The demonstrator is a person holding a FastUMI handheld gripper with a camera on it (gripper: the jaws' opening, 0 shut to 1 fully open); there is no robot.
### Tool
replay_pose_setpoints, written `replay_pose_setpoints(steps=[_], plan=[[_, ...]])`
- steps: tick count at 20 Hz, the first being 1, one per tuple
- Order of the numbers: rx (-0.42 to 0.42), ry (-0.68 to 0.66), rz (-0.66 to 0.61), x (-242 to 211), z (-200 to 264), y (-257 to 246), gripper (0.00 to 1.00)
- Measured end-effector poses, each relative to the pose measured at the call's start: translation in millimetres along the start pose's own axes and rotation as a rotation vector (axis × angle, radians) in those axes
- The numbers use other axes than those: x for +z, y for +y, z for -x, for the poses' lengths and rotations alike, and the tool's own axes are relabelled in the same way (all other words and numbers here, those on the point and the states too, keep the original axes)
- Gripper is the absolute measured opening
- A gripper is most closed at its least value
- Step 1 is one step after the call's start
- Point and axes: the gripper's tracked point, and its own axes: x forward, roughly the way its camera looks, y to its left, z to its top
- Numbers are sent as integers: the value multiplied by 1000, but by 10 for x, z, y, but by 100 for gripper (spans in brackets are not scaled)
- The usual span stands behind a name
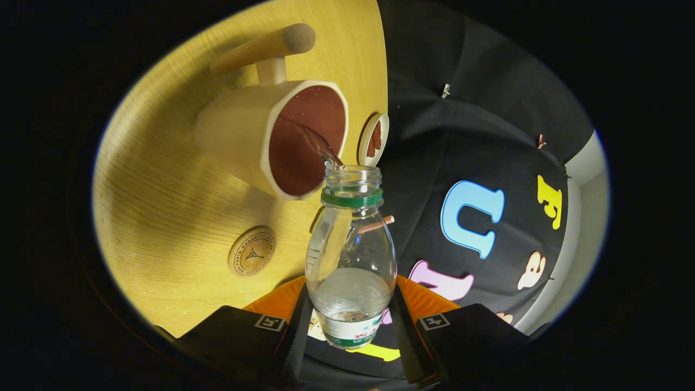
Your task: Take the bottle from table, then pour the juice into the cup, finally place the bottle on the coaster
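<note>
Between its two fingers, the hand-held gripper (351, 326) clamps the clear bottle (350, 260), tilted and pouring a thin stream into the cup (277, 138) on the counter (163, 217), near the round coaster (251, 252).

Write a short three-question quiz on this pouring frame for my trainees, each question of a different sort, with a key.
1. True or false: the gripper holds the bottle between both fingers.
2. Where is the clear stream from the bottle's mouth going? A) onto the table B) into the cup C) onto the coaster
3. Fill in: the round cork coaster lies on the table and bears ____.

Key: 1 true; 2 B; 3 nothing.
</note>
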Motion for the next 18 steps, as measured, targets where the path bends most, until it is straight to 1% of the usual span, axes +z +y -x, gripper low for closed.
replay_pose_setpoints(steps=[18], plan=[[-10,-35,122,31,-114,-209,74]])
